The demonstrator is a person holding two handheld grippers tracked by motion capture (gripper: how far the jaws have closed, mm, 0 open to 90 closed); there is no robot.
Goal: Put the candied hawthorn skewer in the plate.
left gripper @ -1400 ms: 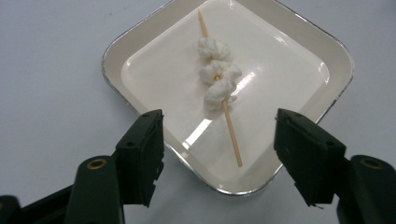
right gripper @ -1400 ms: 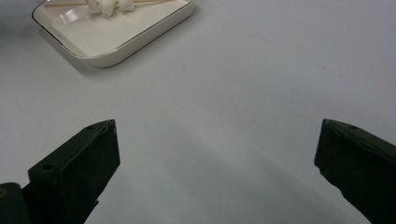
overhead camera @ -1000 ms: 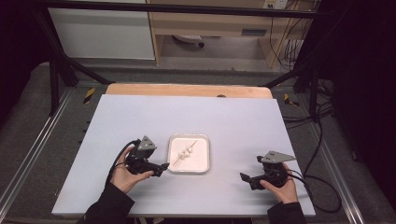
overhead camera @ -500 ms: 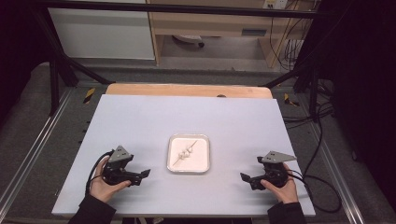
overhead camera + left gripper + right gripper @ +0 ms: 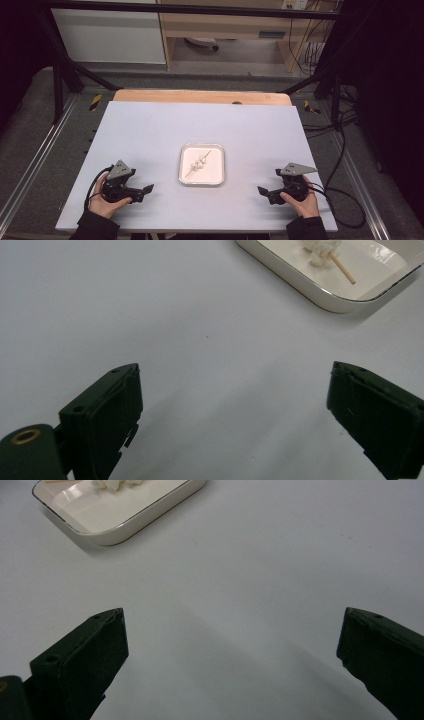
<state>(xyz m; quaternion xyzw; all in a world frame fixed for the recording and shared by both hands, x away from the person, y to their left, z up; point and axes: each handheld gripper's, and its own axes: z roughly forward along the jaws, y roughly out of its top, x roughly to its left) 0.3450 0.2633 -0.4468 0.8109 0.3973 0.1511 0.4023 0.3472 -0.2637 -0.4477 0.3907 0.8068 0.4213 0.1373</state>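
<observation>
Bare table [image 5: 150, 135] all round; sole obstacle, the central tray [image 5: 218, 179] between both hands

The left claw [image 5: 148, 189] sits low in the person's left hand [image 5: 106, 200], and its jaws have just been opening and now stand wide with nothing between them. The right claw [image 5: 261, 190], in the right hand [image 5: 301, 201], is wide apart too, holding nothing. Both claws point in toward each other.
</observation>
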